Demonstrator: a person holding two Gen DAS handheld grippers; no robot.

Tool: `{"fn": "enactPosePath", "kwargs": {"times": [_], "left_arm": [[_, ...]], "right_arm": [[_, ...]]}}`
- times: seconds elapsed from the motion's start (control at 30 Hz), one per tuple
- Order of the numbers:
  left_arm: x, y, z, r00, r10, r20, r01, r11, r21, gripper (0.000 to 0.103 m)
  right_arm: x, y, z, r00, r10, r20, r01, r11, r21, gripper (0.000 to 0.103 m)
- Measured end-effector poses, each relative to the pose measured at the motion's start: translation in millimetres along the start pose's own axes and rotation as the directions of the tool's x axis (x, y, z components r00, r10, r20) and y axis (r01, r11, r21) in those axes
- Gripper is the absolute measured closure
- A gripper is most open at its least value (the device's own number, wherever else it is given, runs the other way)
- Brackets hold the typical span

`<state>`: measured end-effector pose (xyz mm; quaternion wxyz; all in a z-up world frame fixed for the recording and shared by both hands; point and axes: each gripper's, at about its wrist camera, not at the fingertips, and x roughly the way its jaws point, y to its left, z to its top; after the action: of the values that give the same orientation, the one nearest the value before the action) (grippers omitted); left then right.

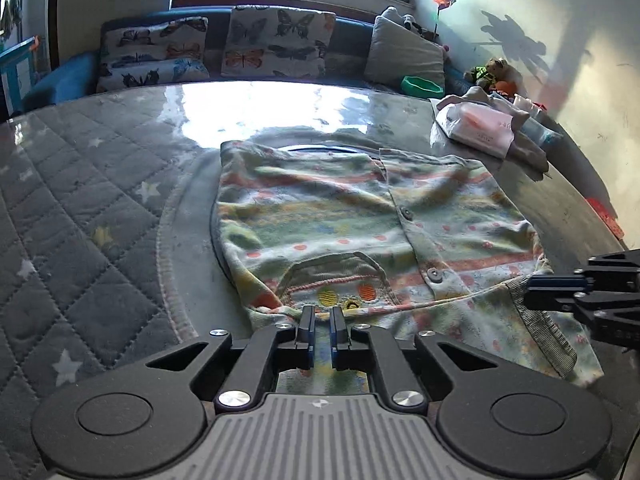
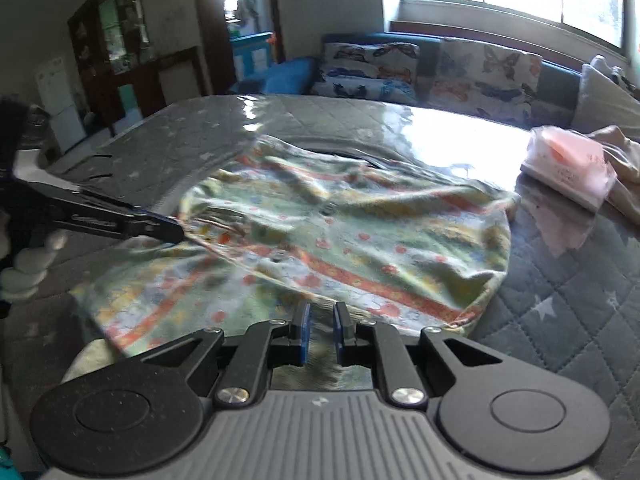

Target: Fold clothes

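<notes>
A small striped, dotted garment (image 1: 360, 216) with buttons lies spread on the quilted star-print table cover (image 1: 80, 200). My left gripper (image 1: 322, 320) is shut on the garment's near edge, just below the neckline trim. In the right wrist view that same gripper (image 2: 176, 232) pinches the cloth at the garment's left side. My right gripper (image 2: 321, 320) is shut on the near hem of the garment (image 2: 360, 240), with cloth between its blue pads. In the left wrist view the right gripper (image 1: 532, 294) sits at the grey ribbed cuff on the right.
A pack of wipes (image 1: 476, 124) and a beige cloth (image 1: 528, 148) lie at the table's far right. Behind the table stand a blue sofa with butterfly cushions (image 1: 276, 44) and a green bowl (image 1: 422, 86). A white-gloved hand (image 2: 28, 268) holds the left gripper.
</notes>
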<state>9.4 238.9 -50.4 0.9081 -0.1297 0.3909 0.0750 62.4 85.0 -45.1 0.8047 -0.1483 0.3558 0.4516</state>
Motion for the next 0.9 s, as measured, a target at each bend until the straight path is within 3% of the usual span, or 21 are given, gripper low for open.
{"fn": "enactPosePath", "kwargs": {"times": [0.13,0.23,0.33,0.5,0.7,0.9], "left_arm": [[-4.8,-6.7,-3.6,1.0,0.001,0.001,-0.001,0.999,0.043,0.088],[-8.3,-13.0,-7.0,1.0,0.021,0.002,-0.021,0.998,0.065,0.085],[-26.8,-23.9,-10.7,1.0,0.011,0.025,-0.014,0.996,0.094,0.069],[-58.6,-47.3,-27.7,0.999,-0.031,0.03,0.027,0.991,0.13,0.061],[-75.2,-68.0,-55.4,0.999,-0.037,-0.017,0.039,0.994,0.107,0.055],[-77.3,-74.3,-72.1,0.995,-0.035,-0.098,0.037,0.999,0.024,0.054]], "right_arm": [[-5.6,7.3,-6.2,1.0,0.008,-0.015,-0.009,0.999,-0.041,0.073],[-9.8,12.8,-10.8,1.0,0.014,-0.026,-0.015,0.997,-0.072,0.073],[-14.1,18.3,-15.4,0.999,0.019,-0.037,-0.023,0.994,-0.103,0.066],[-27.2,29.7,-22.5,0.999,0.029,-0.031,-0.033,0.988,-0.15,0.064],[-33.3,40.4,-35.2,1.0,-0.001,-0.028,-0.004,0.978,-0.21,0.058],[-60.0,45.7,-46.1,1.0,-0.019,-0.012,0.015,0.963,-0.271,0.052]]}}
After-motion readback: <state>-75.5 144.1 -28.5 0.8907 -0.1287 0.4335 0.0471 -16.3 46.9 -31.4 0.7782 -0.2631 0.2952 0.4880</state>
